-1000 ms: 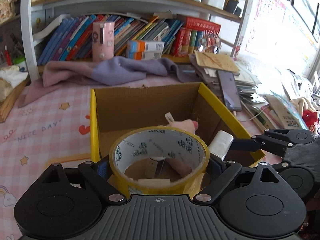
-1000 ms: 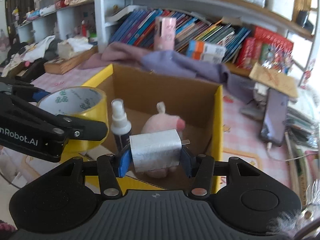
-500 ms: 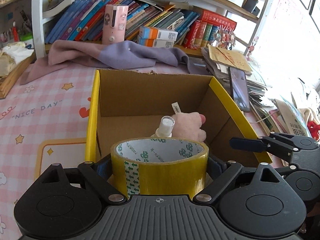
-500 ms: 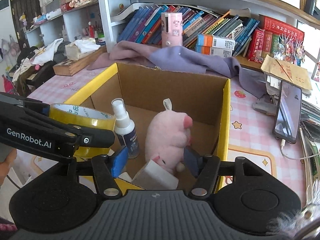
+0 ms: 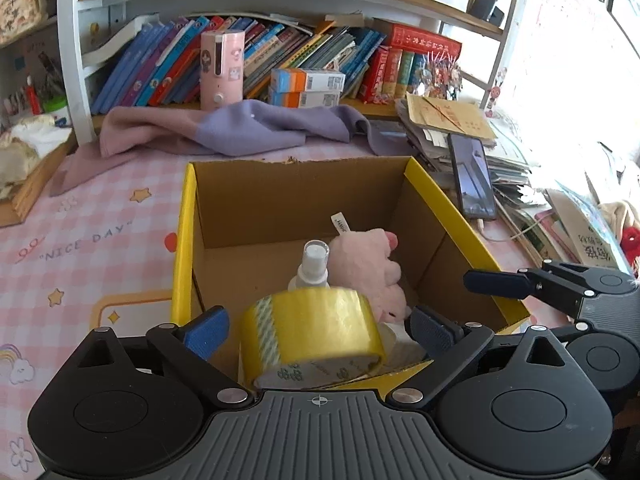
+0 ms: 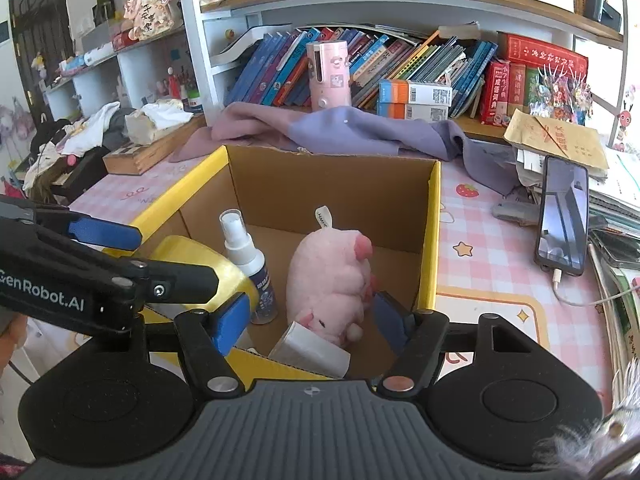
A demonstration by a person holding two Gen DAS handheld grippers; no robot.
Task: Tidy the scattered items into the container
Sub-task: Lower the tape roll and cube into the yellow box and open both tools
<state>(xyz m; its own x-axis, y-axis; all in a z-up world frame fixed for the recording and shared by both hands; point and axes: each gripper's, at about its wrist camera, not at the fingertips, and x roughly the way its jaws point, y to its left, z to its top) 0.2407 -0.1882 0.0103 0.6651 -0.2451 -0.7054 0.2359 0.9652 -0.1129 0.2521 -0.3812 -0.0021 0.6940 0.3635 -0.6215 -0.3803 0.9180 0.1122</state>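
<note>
Now tape roll [image 5: 312,332] between opening left jaws, over cardboard box [image 5: 296,196]

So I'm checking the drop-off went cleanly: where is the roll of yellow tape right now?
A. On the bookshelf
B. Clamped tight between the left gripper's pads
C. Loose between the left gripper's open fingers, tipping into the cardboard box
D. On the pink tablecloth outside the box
C: the roll of yellow tape sits tilted over the cardboard box, and the left gripper pads stand clear of it as the jaws open.

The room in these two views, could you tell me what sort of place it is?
Probably a child's study or bedroom at home: crowded bookshelves, a pink checked desk mat printed with stars, and a plush toy.
</note>
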